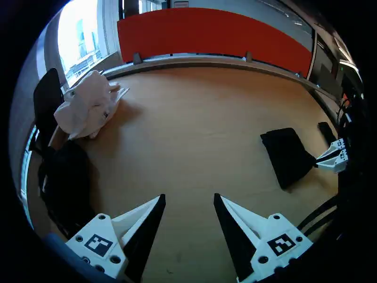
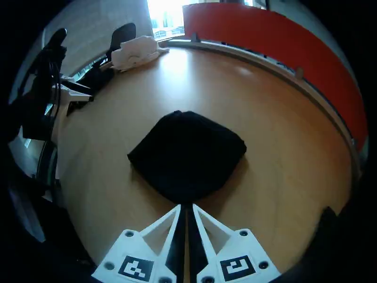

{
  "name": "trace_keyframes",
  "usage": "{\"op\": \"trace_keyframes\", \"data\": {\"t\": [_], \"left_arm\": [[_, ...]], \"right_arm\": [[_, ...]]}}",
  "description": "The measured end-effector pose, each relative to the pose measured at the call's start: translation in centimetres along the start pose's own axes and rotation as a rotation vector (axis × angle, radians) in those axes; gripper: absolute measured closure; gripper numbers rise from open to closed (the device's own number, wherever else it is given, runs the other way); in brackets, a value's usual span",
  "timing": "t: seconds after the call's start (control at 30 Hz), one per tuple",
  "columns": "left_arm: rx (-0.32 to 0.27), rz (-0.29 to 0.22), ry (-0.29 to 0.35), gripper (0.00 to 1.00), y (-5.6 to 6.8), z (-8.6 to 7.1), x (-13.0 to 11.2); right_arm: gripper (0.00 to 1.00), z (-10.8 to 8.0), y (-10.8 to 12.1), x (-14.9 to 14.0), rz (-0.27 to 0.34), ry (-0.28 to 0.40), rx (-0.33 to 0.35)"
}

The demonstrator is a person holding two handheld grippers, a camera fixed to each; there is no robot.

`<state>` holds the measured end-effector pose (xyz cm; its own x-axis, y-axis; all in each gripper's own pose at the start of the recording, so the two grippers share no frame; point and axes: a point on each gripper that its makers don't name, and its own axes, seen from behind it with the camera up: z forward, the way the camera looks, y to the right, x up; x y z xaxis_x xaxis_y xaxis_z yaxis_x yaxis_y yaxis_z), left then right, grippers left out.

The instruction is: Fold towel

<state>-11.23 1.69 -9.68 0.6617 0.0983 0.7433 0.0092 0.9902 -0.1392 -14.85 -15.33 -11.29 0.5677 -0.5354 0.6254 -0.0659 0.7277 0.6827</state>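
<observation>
Daylight enters through the window [image 1: 80, 42], which is overexposed to near white in both views. In the right gripper view, glare spreads over the far part of the table [image 2: 198, 61] below the window. Elsewhere the table is evenly and moderately lit. Shadows are soft: one lies to the right of the white cloth pile [image 1: 89, 106], and one lies beside the black towel [image 1: 287, 155]. The towel reads as a flat dark mass with almost no surface detail. Focus is sharp at centre. Fisheye distortion bends the table edge and the red panel [image 1: 212, 35], and the periphery darkens.

Left gripper [image 1: 189, 195] spread, right gripper [image 2: 186, 206] closed (fingers [image 2: 166, 226] together)
</observation>
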Motion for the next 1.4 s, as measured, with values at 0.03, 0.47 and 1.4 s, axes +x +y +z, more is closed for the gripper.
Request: {"op": "trace_keyframes", "data": {"t": [0.03,0.47,1.4], "left_arm": [[0.0,-0.001,0.001,0.25,0.0,0.0,0.0],[-0.002,-0.002,0.011,0.25,0.1,-0.3,0.3],[-0.016,0.012,0.035,0.25,0.7,-0.6,1.6]], "right_arm": [[0.96,-0.1,0.0,0.5,-0.003,0.009,-0.001],[0.96,-2.5,0.3,8.8,-0.071,0.141,-0.01],[0.96,-9.5,4.2,16.6,-0.048,0.304,-0.077]]}}
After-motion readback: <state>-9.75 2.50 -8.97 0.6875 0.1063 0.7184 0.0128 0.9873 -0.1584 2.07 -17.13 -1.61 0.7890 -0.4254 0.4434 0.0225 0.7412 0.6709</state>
